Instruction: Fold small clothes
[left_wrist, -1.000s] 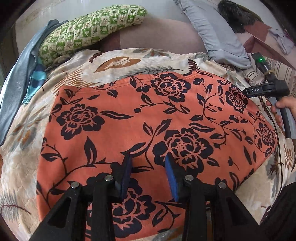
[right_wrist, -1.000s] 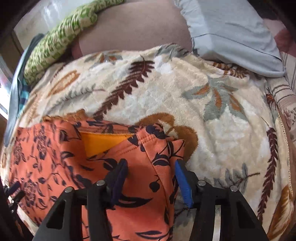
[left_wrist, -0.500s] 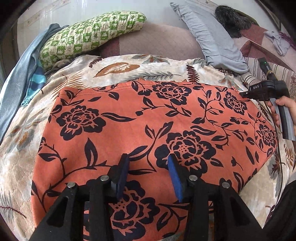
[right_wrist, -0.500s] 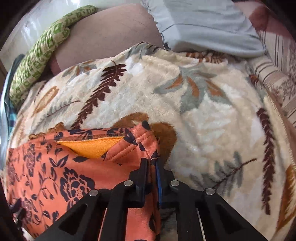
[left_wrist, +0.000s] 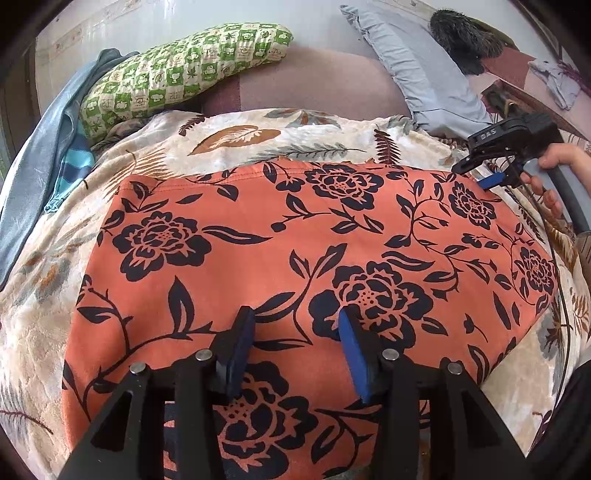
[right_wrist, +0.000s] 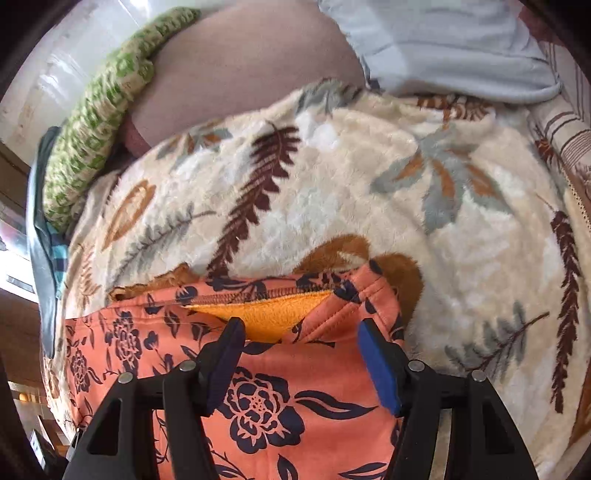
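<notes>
Left claw: the left claw (left_wrist: 295, 347) hangs over the near part of the orange floral garment (left_wrist: 295, 258), its jaws parted and opening a little; the cloth lies flat under the gap, and the pads pinch nothing.
Right claw: the right claw (right_wrist: 301, 363) points steeply down at the garment's far right corner, its jaws spreading apart; the fabric lies below and between them, ungripped. In the left wrist view it shows at the far right edge (left_wrist: 491, 173), held by a person's hand (left_wrist: 554, 173).
Garment: spread flat on the leaf-print blanket (right_wrist: 332, 192); it fills the space ahead of the left claw, running from under its fingers to a straight hem on the far side.
Corner: just ahead of the right claw the hem (right_wrist: 258, 293) gapes and shows a plain orange lining (right_wrist: 273, 317).
Blanket: cream fleece with brown and grey leaves, under the garment and reaching out beyond and to the right of the right claw.
Beyond the left claw: a green checked pillow (left_wrist: 184, 70) far left, a grey pillow (left_wrist: 417, 74) far right.
Left of the left claw: grey-blue cloth (left_wrist: 40, 166) along the blanket's edge.
</notes>
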